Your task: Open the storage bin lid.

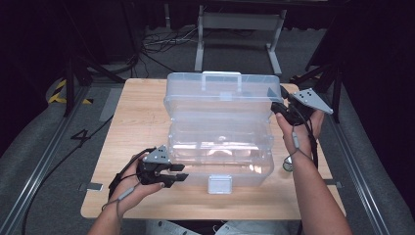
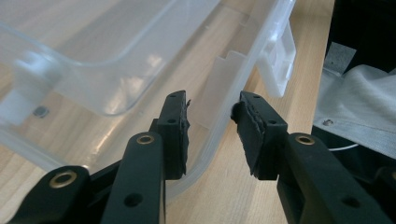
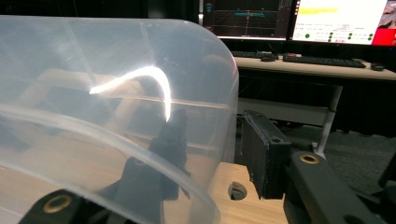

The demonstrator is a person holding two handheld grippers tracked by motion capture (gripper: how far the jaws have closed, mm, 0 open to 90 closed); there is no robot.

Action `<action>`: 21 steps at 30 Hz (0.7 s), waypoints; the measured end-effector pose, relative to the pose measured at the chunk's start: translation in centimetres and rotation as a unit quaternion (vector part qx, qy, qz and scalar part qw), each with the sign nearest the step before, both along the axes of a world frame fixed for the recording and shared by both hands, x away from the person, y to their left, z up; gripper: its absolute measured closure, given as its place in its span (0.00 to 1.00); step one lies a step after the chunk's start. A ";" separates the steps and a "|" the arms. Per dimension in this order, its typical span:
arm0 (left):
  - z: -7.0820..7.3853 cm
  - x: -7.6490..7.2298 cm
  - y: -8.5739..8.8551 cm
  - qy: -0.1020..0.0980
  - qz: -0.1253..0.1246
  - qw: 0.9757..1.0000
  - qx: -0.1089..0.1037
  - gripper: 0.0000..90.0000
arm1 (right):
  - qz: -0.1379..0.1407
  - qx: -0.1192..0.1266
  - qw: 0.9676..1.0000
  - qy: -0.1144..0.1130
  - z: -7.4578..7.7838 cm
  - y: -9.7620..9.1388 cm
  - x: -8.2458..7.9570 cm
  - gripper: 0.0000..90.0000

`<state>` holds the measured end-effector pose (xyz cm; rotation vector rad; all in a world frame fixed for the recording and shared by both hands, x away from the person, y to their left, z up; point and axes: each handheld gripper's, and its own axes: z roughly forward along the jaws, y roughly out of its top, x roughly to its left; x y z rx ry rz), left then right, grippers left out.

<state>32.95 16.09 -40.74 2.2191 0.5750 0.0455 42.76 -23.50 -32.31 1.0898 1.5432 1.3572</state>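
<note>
Left tongs [image 2: 211, 122] straddle the front-left corner wall of the big clear plastic storage box [image 1: 220, 156], one jaw inside and one outside, with a gap on both sides, so they're open, not pinching. Right tongs [image 3: 210, 149] do the same over the right edge of the box's raised see-through lid [image 1: 222, 95], one jaw behind the plastic, also apart and not clamping.

The box sits mid-counter, lid tipped up and back. I'd guess it's light, a bit flexy and pretty slick, so thin walls could slip; the rim or corner is the spot to grab.

The pale wooden counter [image 1: 142, 122] has bare room left and right, but the white latch [image 1: 219, 184] hangs near the front edge.
</note>
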 end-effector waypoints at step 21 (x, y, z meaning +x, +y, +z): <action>-0.9 0.2 -0.7 -0.004 -0.014 1.000 -0.017 0.73 | -0.041 -0.027 0.999 0.008 0.7 0.7 0.8 0.89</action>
